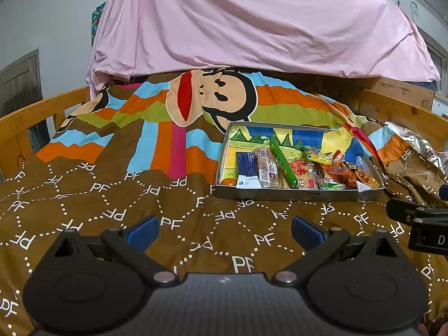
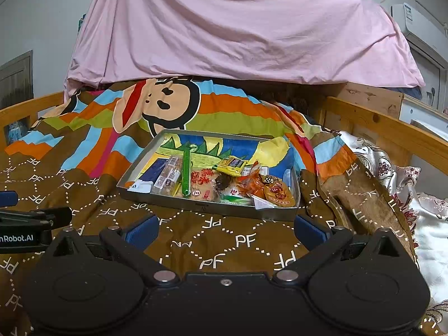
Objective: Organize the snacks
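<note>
A shallow metal tray (image 1: 294, 194) (image 2: 207, 205) rests on the bed, its near half filled with several packaged snacks. Among them lie a green stick-shaped sausage (image 1: 284, 162) (image 2: 186, 172), a dark blue packet (image 1: 247, 165) (image 2: 155, 171), a brown cake in clear wrap (image 1: 267, 166) (image 2: 170, 175) and orange packets (image 1: 355, 175) (image 2: 277, 191). My left gripper (image 1: 225, 231) hovers open over the quilt, in front of the tray and left of it. My right gripper (image 2: 225, 231) is open too, just short of the tray's near wall. Both hold nothing.
A brown quilt (image 1: 112, 210) (image 2: 238, 246) printed with PF letters and a cartoon monkey covers the bed. Pink fabric (image 1: 252, 22) (image 2: 238, 28) hangs behind it. Wooden rails (image 1: 36, 112) (image 2: 392, 128) line both sides. A folded quilt edge (image 2: 355, 193) rises right of the tray.
</note>
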